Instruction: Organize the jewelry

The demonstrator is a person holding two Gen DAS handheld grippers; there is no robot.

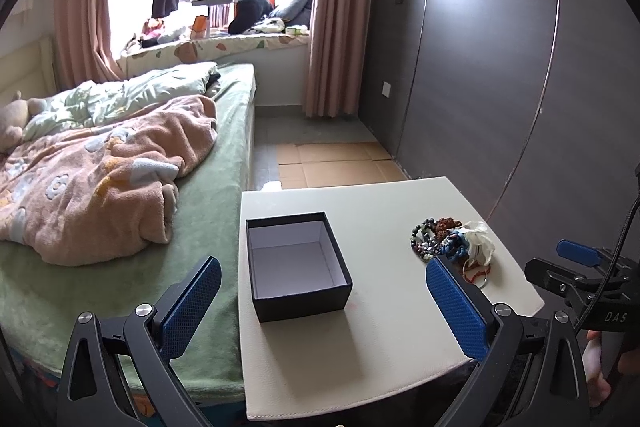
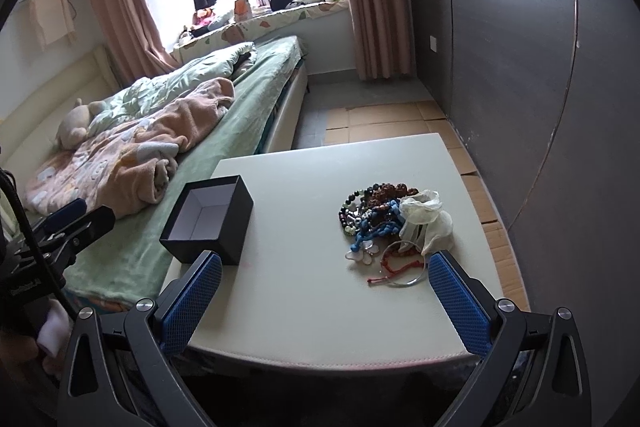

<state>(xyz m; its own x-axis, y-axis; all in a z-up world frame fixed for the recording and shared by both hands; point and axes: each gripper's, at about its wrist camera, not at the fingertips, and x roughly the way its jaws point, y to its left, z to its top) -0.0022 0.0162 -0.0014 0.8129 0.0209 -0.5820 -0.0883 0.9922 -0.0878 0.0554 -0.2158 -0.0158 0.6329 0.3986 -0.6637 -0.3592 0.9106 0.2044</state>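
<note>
both grippers hang at the near edge of the surface point(image 2: 304, 307), and nothing has been picked up yet — this looks like the very start of the sorting.

the left gripper point(image 1: 322, 301) has its fingers point(image 1: 192, 303) spread wide with nothing between them, the open box point(image 1: 298, 263) sitting straight ahead in the gap. the box is black outside, white inside, and has nothing in it. the right gripper point(image 2: 324, 301) is just as wide and just as bare, pointed at the surface with the pile point(image 2: 390, 227) a little ahead and to its right.

the pile is a tangle: dark bead strands, a blue cord, a white cloth pouch point(image 2: 424, 223), and nearest the right gripper a red cord point(image 2: 390, 265) lying across a thin bangle point(image 2: 404, 281). box and pile are well apart, box on the bed side, pile towards the wardrobe.

my guess is the right gripper goes first — forward and down onto one loose piece at the near edge of the pile, the red cord or the bangle being easiest to separate. it needs a narrow, low pinch; the strands are knotted together and one may drag the others along.
</note>
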